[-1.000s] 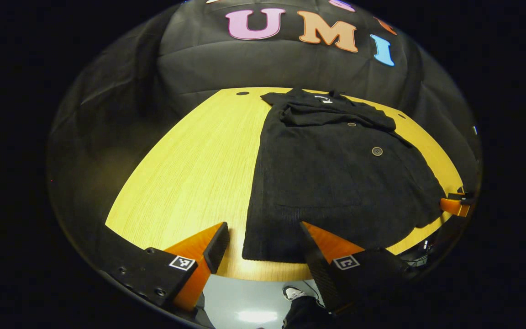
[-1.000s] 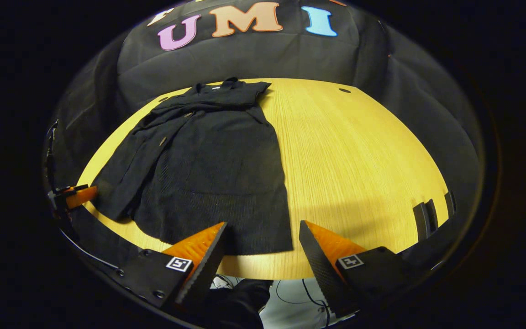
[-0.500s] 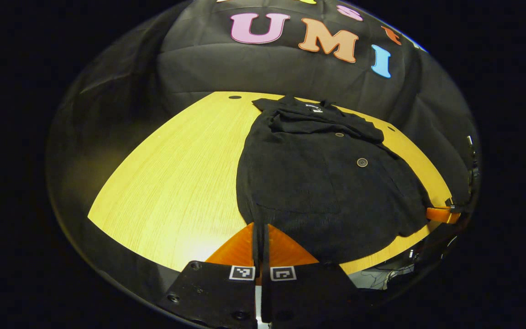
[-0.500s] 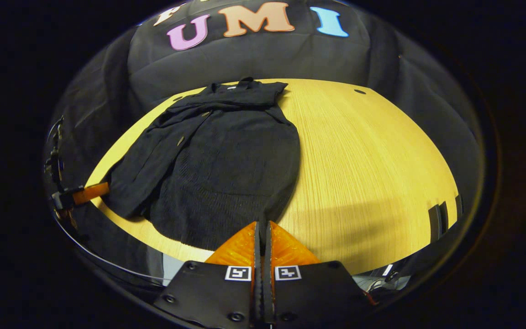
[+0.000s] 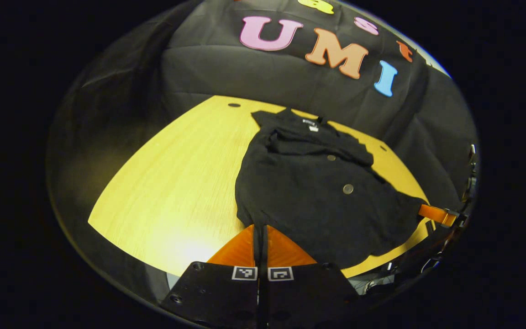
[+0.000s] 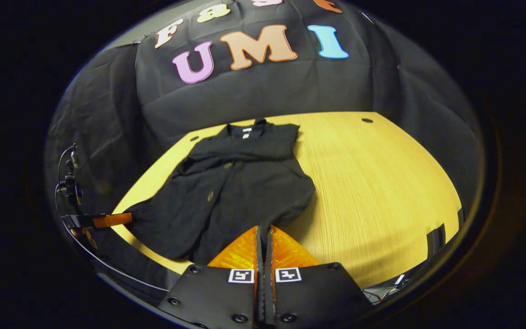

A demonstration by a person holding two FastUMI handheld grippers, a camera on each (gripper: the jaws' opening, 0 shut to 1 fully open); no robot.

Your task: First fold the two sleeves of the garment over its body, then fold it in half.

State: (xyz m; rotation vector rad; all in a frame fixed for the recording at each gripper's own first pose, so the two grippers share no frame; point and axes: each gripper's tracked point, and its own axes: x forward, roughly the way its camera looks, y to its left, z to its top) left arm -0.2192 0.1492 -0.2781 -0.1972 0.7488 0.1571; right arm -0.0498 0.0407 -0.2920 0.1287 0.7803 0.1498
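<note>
The left claw (image 5: 260,230) was pinched shut on one bottom corner of the shirt (image 5: 318,192), both fingers pressed together with the dark cloth caught between them. The right claw (image 6: 263,233) was clamped the same way on the other bottom corner (image 6: 267,224). The shirt lay on the table (image 5: 176,183), its collar toward the far edge and its hem drawn up off the wood near the front edge, where the two claws held it. Its sleeves looked already folded across the chest, so I took the halving fold to be the step in hand.

The cloth seemed soft and light; it sagged and bunched between the two grips instead of holding a line. It would probably drape and slip out of shape if the corners were carried unevenly. The hem corners looked the right place to hold, with both hands kept level. Two buttons (image 5: 348,188) showed on the front.
</note>
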